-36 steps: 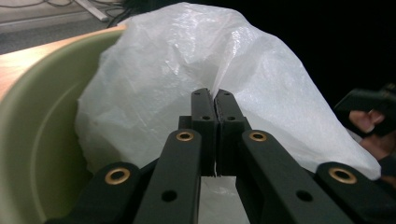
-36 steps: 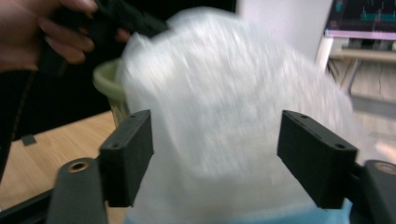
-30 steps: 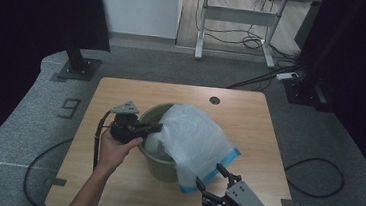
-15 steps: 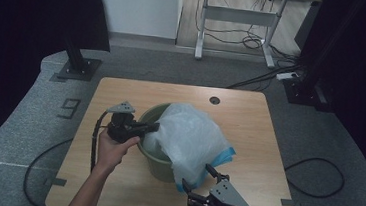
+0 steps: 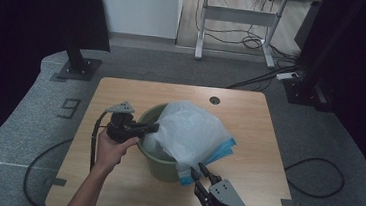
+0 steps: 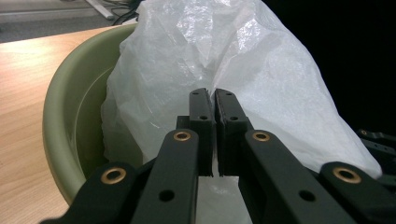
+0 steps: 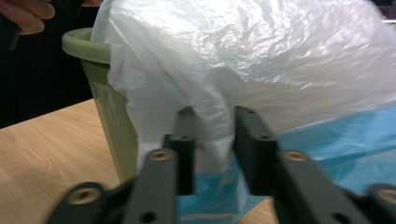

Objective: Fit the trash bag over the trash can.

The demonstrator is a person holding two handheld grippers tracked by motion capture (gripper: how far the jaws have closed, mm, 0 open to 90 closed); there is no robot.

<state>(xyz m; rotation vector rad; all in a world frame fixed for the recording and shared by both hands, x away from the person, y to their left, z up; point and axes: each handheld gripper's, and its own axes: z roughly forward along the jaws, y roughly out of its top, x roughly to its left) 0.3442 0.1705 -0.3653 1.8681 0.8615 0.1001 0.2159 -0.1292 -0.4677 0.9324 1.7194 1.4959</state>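
On the counter (image 5: 113, 187) stands a green bin (image 5: 158, 166), with a white bag (image 5: 188, 131) billowing over its mouth and spilling down the near right side, its blue hem (image 5: 219, 151) trailing on the wood. A second ago the right claw (image 5: 196, 172) hung spread wide, lower and farther right of the bag; it has since slid in toward the bin and its jaws have just been closing, now with a fold of the bag between them just above the hem. That probably means a second hold is being taken, so the film can be stretched over the rim; whether the pads already press the fold is hard to say. The left claw (image 5: 154, 127) has not shifted: pressed together at the bin's far left rim, it appears to pinch a thin edge of bag there. The high view gives the layout, both hands coming in from the bottom, the bag still loose and unseated on most of the rim. The right gripper view adds what that cannot: the fold (image 7: 212, 135) standing between the pads with some slack around it, and the bin's wall (image 7: 109, 112) bare beside it. The left gripper view shows the jaws nearly touching, the bin's empty inside (image 6: 79, 116) to one side and the bag (image 6: 224, 60) heaped beyond.
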